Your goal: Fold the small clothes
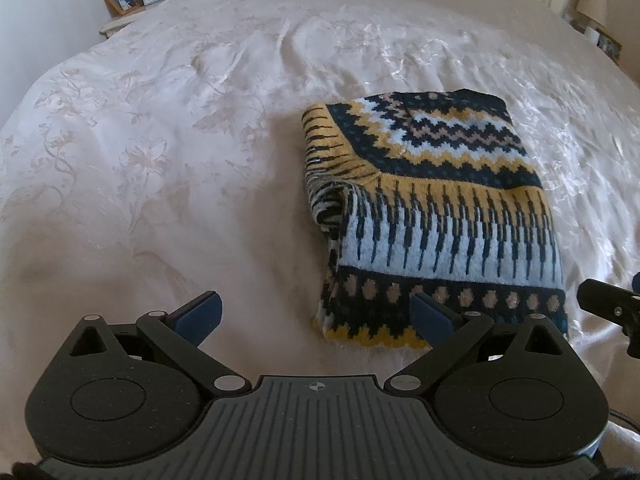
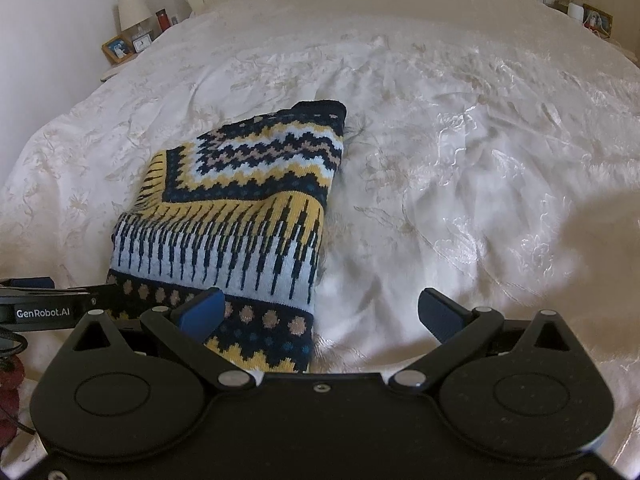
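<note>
Left wrist view: folded sweater (image 1: 432, 216) sits right of centre on the bed (image 1: 160, 160), left gripper (image 1: 316, 312) and right gripper (image 2: 322, 310) both with jaws spread, empty. Danger: snagging one knit layer could unravel that loose left fold.

Your folded navy, yellow and pale-blue patterned knit sweater (image 1: 432, 216) lies flat on the cream floral-embroidered bedspread (image 1: 160, 160). Your left tool (image 1: 316, 314) sits before its near left corner, one finger over the hem, jaws spread wide. Your right tool (image 2: 322, 312) sits at its near right corner, jaws likewise apart. Behind the bed's far left corner, a small bedside stand (image 2: 108, 74) carries a wooden photo frame (image 2: 117, 49), a small clock (image 2: 141, 43) and a pale-shaded lamp (image 2: 133, 10).
</note>
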`<state>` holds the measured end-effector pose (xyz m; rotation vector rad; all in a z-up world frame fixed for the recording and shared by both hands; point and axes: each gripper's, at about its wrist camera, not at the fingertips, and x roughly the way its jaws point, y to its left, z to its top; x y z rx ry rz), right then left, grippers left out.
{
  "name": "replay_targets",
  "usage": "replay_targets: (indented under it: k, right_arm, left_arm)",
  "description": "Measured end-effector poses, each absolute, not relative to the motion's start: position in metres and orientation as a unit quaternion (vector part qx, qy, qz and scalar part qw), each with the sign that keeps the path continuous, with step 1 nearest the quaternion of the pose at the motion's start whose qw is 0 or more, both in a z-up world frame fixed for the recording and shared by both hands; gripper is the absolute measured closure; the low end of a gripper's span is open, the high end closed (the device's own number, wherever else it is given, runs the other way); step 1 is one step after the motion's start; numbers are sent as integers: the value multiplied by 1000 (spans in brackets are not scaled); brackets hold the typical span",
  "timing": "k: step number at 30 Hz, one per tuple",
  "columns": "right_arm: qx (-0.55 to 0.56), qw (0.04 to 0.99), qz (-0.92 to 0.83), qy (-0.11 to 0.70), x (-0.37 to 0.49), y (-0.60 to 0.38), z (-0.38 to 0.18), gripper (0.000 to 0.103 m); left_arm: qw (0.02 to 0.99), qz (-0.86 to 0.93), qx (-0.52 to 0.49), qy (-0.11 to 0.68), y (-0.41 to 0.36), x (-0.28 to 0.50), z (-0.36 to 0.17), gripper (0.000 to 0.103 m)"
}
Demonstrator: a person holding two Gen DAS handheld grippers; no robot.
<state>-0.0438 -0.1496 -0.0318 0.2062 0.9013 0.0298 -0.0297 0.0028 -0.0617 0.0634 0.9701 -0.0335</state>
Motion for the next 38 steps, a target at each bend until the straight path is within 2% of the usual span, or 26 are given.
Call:
replay_targets:
  k: [38]
  right_arm:
    - [87,890,22,447,-45,-141,-38,1]
  left_arm:
    - [878,-16,23,478,7,-35,-66,2]
